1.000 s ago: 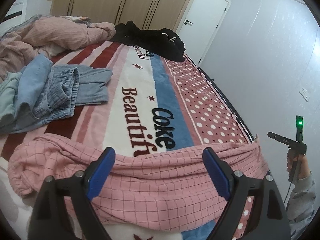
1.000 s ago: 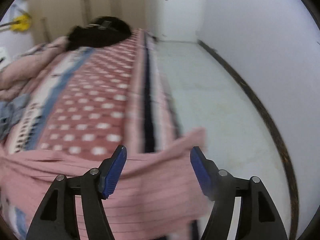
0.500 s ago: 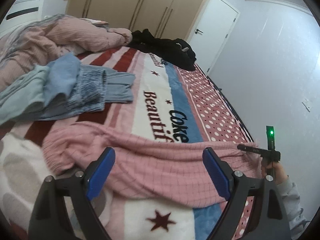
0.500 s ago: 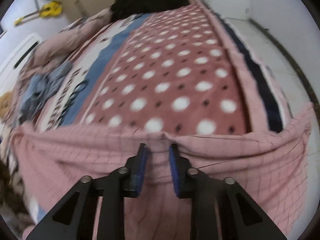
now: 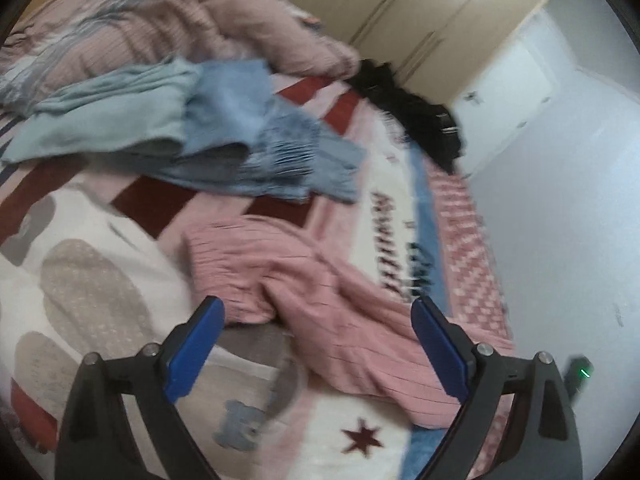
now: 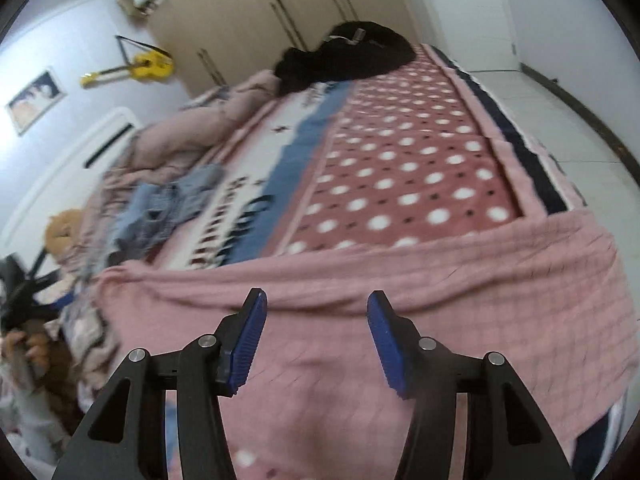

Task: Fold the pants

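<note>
Pants point(image 5: 320, 300) lie rumpled across bed point(image 6: 400, 168); left gripper point(image 5: 318, 344) and right gripper point(image 6: 316, 336) both spread, holding nothing. Risk: pinching one layer only, dragging wrinkles into the fold.

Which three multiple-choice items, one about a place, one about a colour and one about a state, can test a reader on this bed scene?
1. Where do the pink checked pants lie?
A. on the floor
B. across the patterned bed blanket
C. inside the wardrobe

2. What colour is the toy guitar on the wall?
A. yellow
B. green
C. red

3. How does the right tool stand?
A. shut on the pants
B. shut on nothing
C. open

Key: 1 B, the pants are spread over the blanket; 2 A, the guitar is plainly yellow; 3 C, a wide gap shows between its blue pads.
</note>
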